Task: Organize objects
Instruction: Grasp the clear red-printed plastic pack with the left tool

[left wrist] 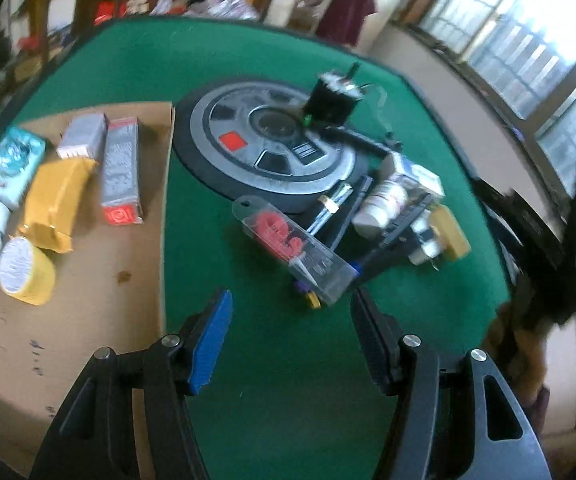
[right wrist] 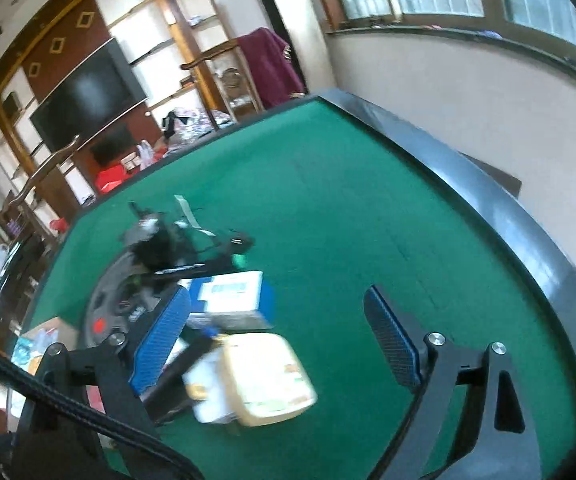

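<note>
A pile of loose items lies on the green table (left wrist: 248, 360). It includes a clear plastic case with a red part inside (left wrist: 288, 240), a white bottle (left wrist: 380, 204), a blue-and-white box (left wrist: 412, 172) and a yellow box (left wrist: 448, 232). My left gripper (left wrist: 292, 300) hangs open just in front of the clear case, with nothing between its fingers. In the right wrist view the yellow box (right wrist: 268, 376) lies low between the fingers of my right gripper (right wrist: 276, 296), which is wide open and not pressing on it. The blue-and-white box (right wrist: 232, 292) sits just beyond.
A cardboard sheet (left wrist: 88, 300) at left carries a red-and-grey box (left wrist: 120, 168), a yellow packet (left wrist: 56, 200), a tape roll (left wrist: 24, 272) and a teal pouch (left wrist: 12, 164). A round grey disc (left wrist: 272, 148) bears a black motor (left wrist: 332, 96). The table's dark rim (right wrist: 508, 216) curves along the right.
</note>
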A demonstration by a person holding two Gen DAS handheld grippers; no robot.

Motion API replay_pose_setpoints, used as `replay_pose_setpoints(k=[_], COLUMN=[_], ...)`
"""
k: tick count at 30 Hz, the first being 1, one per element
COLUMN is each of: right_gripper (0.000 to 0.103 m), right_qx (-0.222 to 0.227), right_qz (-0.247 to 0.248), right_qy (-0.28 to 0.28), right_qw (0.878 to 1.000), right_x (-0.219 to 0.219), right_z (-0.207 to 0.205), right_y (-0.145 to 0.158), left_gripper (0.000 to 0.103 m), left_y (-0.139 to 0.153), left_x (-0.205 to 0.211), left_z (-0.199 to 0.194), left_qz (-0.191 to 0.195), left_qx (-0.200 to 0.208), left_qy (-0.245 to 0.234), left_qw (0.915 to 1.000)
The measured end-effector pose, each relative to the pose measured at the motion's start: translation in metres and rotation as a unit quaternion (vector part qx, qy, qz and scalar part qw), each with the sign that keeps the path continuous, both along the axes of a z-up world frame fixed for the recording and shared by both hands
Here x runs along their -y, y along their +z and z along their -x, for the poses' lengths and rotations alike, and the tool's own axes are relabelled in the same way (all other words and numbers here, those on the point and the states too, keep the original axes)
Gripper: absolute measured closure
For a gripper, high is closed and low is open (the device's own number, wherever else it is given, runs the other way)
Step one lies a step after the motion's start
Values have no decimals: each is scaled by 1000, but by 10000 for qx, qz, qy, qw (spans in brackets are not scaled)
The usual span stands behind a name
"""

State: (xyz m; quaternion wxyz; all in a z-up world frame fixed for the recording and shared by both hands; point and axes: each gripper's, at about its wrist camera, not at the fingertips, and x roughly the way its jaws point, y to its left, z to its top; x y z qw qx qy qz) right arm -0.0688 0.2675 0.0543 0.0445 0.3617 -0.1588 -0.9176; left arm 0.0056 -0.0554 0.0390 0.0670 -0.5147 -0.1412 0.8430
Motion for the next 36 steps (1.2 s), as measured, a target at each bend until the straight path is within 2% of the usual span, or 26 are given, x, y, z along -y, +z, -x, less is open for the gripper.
replay_pose_setpoints(k=[2, 5, 7, 9, 11, 13, 14, 15, 18, 22, 26, 28, 31, 34, 36], right_gripper=[14, 14, 14, 14, 14, 14, 14, 14, 14, 14, 14, 14, 14, 14, 14], right_qx=[127, 294, 301, 292, 304, 315, 320, 322, 307, 342, 337, 343, 363, 344, 328], right_qz=[148, 535, 644, 677, 668, 649, 630, 613, 519, 460, 437, 400, 315, 298, 284], right_qy=[7, 36, 81, 140, 222, 295, 329, 358, 409, 455, 477, 496, 487, 453, 420], right_qw=[9998, 9981, 9974, 9972, 9971, 9970, 9970, 9970, 9973, 9973, 9973, 9974, 9977, 9979, 9982], right_x=[-8, -18, -21, -19, -16, -12, -10, -8, -2, 3, 5, 7, 8, 7, 5], right_z=[6, 9, 6, 5, 5, 4, 4, 3, 2, 3, 2, 2, 2, 3, 2], right_y=[-7, -13, -12, -11, -11, -12, -13, -13, -13, -15, -16, -16, -17, -17, -18], left_gripper=[48, 48, 48, 48, 48, 46, 49, 57, 80, 80, 80, 79, 79, 80, 80], left_y=[-10, -23, -26, -25, -28, -36, -37, -36, -33, -30, -34, -35, -38, -36, -27], left_x=[-9, -15, -15, -21, -27, -33, -36, -40, -44, -48, -38, -38, -47, -42, -37], left_z=[11, 25, 30, 36, 40, 41, 40, 39, 33, 17, 20, 23, 27, 25, 17], left_qz=[216, 336, 343, 561, 727, 610, 612, 731, 716, 981, 872, 910, 1111, 785, 701], left_qx=[68, 104, -45, -206, -179, -115, -103, -157, -214, -303, -241, -261, -380, -416, -570], left_qy=[190, 500, 676, 731, 578, 307, 194, 90, -201, -434, -276, -181, -312, -335, -288], left_qw=[9996, 9981, 9971, 9955, 9955, 9976, 9979, 9972, 9970, 9938, 9955, 9953, 9926, 9955, 9955])
